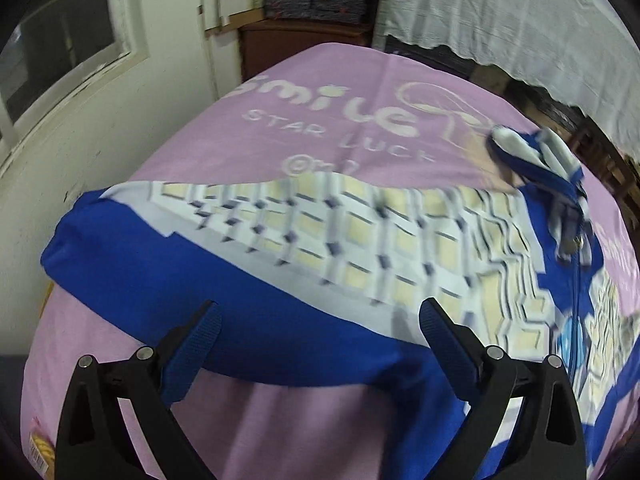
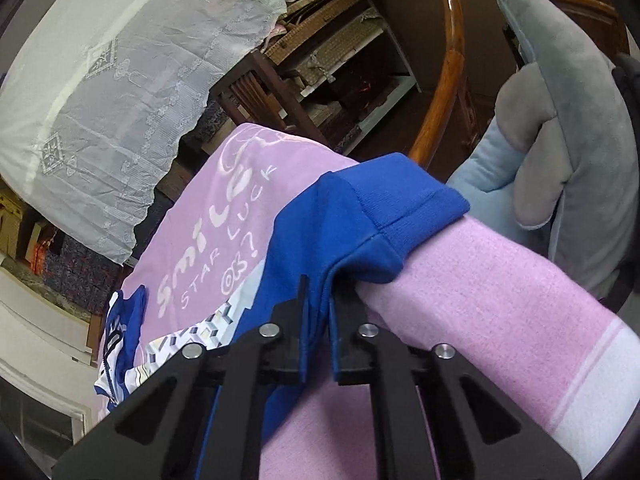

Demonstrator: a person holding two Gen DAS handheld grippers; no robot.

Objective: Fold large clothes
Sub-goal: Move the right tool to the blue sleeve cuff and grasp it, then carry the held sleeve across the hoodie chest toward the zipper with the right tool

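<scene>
- The jacket (image 1: pixel 280 240), blue with a white and yellow checked panel, lies spread across a pink blanket (image 1: pixel 320 92) printed with "Smile STAR LUCK".
- The left gripper (image 1: pixel 320 332) hangs just over the jacket's near blue edge with its jaws wide apart and nothing between them; the blue fabric lies between and just beyond the two fingertips.
- The right gripper (image 2: pixel 318 300) is clamped on a fold of the jacket's blue fabric (image 2: pixel 320 240), which runs up from between the narrow jaws to a ribbed cuff or hem (image 2: pixel 416 208) draped over a raised roll of the blanket.
- The collar and zip end (image 1: pixel 540 160) sit at the far right of the jacket in the left view.
- The blanket covers a soft, rounded surface; a white stripe (image 2: pixel 592 376) borders it on the right.
- Behind stand a white lace cloth (image 2: pixel 100 100), dark wooden shelves (image 2: pixel 340 60), a curved wooden rail (image 2: pixel 448 60) and a grey and pale blue plush toy (image 2: pixel 560 120).
- To the left are a cream wall (image 1: pixel 168 80) and a window frame (image 1: pixel 60 60).
</scene>
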